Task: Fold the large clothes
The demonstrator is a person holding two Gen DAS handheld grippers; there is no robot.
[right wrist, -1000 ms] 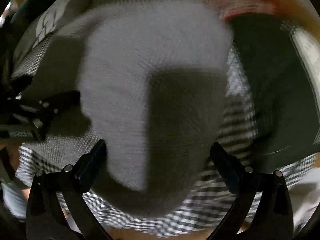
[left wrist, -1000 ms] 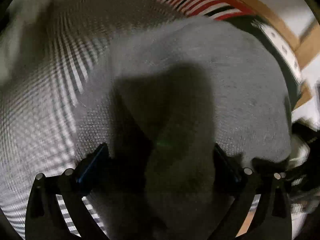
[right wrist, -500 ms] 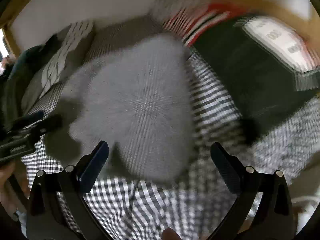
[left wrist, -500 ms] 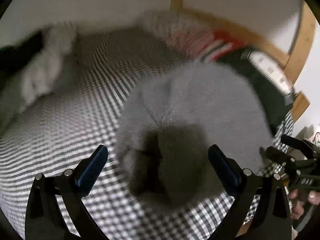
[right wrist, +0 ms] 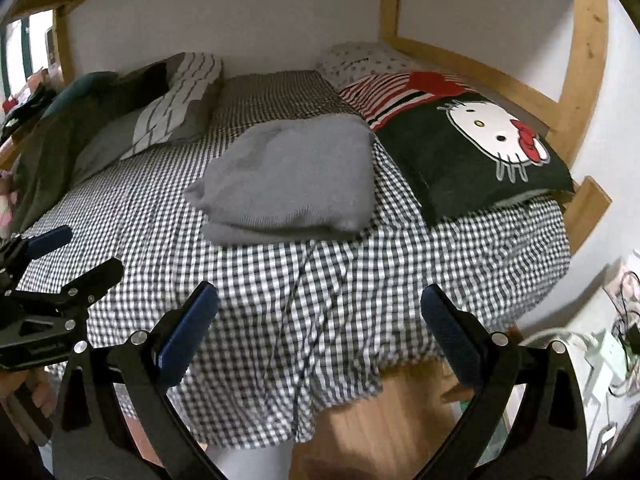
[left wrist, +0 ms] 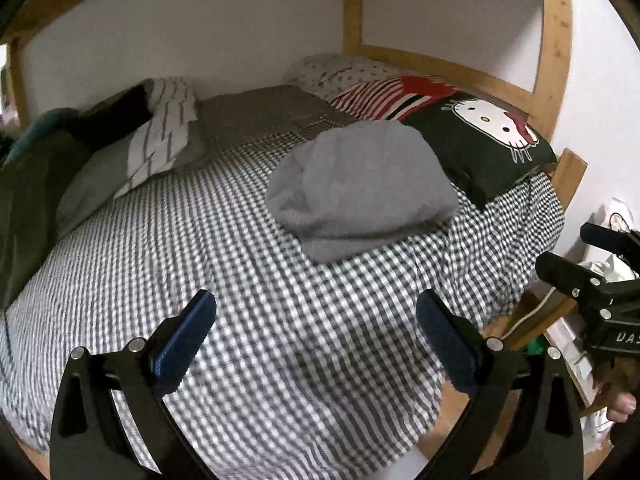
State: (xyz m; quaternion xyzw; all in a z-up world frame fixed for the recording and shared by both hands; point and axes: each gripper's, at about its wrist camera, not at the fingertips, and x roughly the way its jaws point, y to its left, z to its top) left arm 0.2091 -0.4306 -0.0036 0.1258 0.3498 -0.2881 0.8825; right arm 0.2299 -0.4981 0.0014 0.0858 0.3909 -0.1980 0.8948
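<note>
Grey folded garment [left wrist: 360,188] on bed; left claw [left wrist: 316,336], right claw [right wrist: 320,328] wide, empty, held back.

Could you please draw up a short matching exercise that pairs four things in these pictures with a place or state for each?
Things:
1. grey garment
2. black cat-face cushion
3. left gripper
4. checked bedsheet

Places or states:
A. open, holding nothing
B. folded into a bundle on the bed
C. drapes over the bed's front edge
D. by the wooden frame, right of the bundle

Pairs: 1-B, 2-D, 3-A, 4-C
</note>
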